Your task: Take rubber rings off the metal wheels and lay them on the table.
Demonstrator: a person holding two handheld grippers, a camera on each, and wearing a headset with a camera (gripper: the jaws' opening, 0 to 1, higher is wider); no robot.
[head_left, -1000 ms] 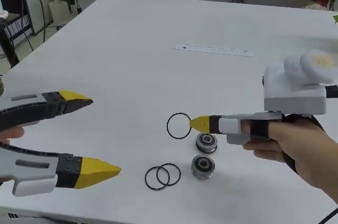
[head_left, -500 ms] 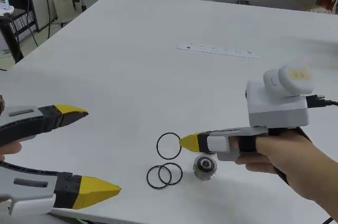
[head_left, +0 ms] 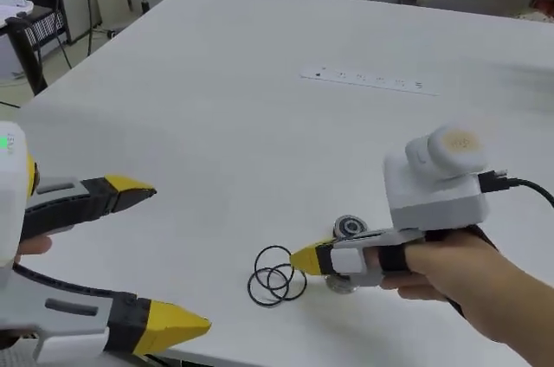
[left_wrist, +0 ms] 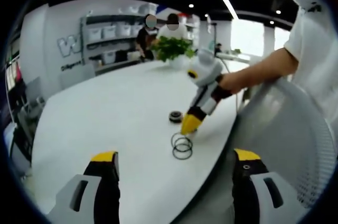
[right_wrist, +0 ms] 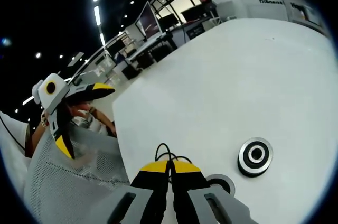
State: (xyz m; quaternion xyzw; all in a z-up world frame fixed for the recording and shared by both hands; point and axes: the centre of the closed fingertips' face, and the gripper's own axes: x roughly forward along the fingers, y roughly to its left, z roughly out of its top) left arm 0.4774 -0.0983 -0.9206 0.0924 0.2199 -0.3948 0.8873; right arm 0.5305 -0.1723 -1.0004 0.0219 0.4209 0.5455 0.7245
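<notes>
Your right gripper (head_left: 303, 259), clamped on a rubber ring (head_left: 275, 251), held it atop two laid rings (head_left: 270, 286) beside the near metal wheel (head_left: 344, 284); your left gripper (head_left: 177, 257) gaped idle. Laying-down step; release seemed next.

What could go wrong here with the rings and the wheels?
The right claw, shut on a ring, could drag the other rings it overlaps when it pulls back. They lie near the table edge and may slide off. A wheel close beside that claw could get knocked rolling.
</notes>
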